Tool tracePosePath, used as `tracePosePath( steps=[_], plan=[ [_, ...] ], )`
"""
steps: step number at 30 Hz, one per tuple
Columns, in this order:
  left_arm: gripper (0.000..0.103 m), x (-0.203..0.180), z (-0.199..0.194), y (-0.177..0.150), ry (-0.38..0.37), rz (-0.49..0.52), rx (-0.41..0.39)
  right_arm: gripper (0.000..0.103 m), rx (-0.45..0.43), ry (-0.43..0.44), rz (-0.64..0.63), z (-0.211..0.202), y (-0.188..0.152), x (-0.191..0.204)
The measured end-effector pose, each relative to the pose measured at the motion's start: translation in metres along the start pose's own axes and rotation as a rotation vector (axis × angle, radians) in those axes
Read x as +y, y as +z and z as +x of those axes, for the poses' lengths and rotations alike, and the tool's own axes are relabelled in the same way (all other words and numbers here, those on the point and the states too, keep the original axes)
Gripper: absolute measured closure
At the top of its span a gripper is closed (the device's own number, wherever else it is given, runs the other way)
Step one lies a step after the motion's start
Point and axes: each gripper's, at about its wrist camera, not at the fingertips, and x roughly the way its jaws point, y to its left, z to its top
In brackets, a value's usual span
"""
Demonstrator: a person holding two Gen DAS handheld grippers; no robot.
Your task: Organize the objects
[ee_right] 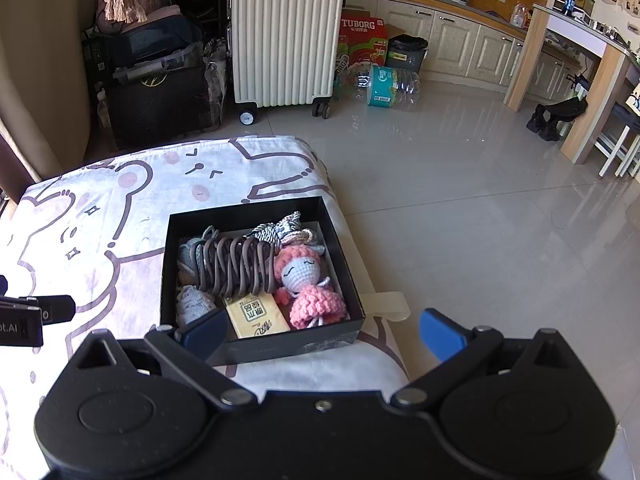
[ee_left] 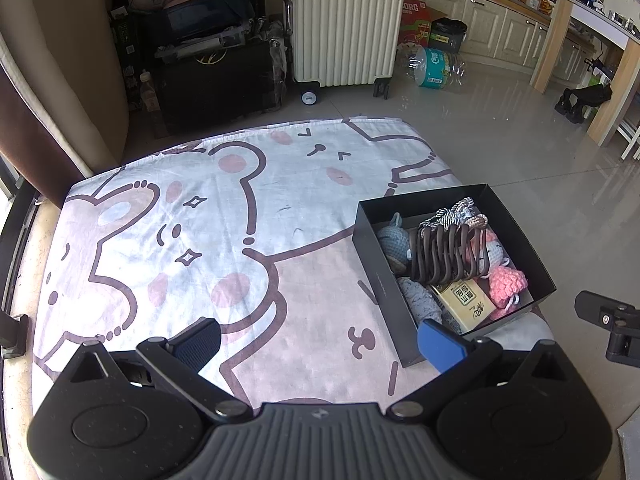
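Both the left gripper point(ee_left: 318, 344) and right gripper point(ee_right: 323, 334) are wide open, holding nothing. The black box point(ee_right: 256, 350) looks light but floppy; the crochet doll point(ee_right: 304, 280) inside is soft; grab the box's stiff wall.

I log: box point(ee_right: 262, 354), matt black card. Doll point(ee_right: 304, 276), pink crochet yarn. Cord point(ee_right: 236, 266), smooth brown rubbery coil. Packet point(ee_right: 258, 316), yellow printed paper. Sheet point(ee_left: 200, 220), soft printed cloth. Suitcase point(ee_right: 286, 40), ribbed cream plastic. Floor point(ee_right: 460, 200), glossy tile. My pads point(ee_right: 440, 334), blue plastic.
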Motion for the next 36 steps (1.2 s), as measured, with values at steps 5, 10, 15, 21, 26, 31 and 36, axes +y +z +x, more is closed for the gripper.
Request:
tracePosePath(
  steps=[5,10,15,21,26,31,36],
  plan=[
    [0.0,-0.0002,-0.0001,0.0001,0.0,0.001,0.0,0.0,0.003,0.001,0.002,0.0009,-0.0026,-0.0005],
    [0.0,-0.0015,0.0004,-0.0002,0.001,0.005,0.001,0.0,0.005,0.002,0.001,0.0021,-0.0042,-0.0018],
    [0.0,-0.0026,0.0011,-0.0009,0.001,0.006,0.003,0.0,0.008,0.002,-0.001,0.0012,-0.0025,-0.0016],
    [0.0,-0.0025,0.0013,-0.0011,0.001,0.007,0.003,0.0,0.009,0.002,0.0,0.0009,-0.0029,-0.0018],
    [0.0,-0.0026,0.0015,-0.001,0.002,0.007,0.004,0.0,0.009,0.002,0.0,0.001,-0.0024,-0.0017],
    [0.0,-0.0027,0.002,-0.0013,0.002,0.006,0.004,0.0,0.009,0.002,-0.001,0.001,-0.0021,-0.0017],
    [0.0,-0.0025,0.0021,-0.0012,0.002,0.006,0.005,0.0,0.011,0.003,-0.002,0.0013,-0.0021,-0.0015]
  ],
)
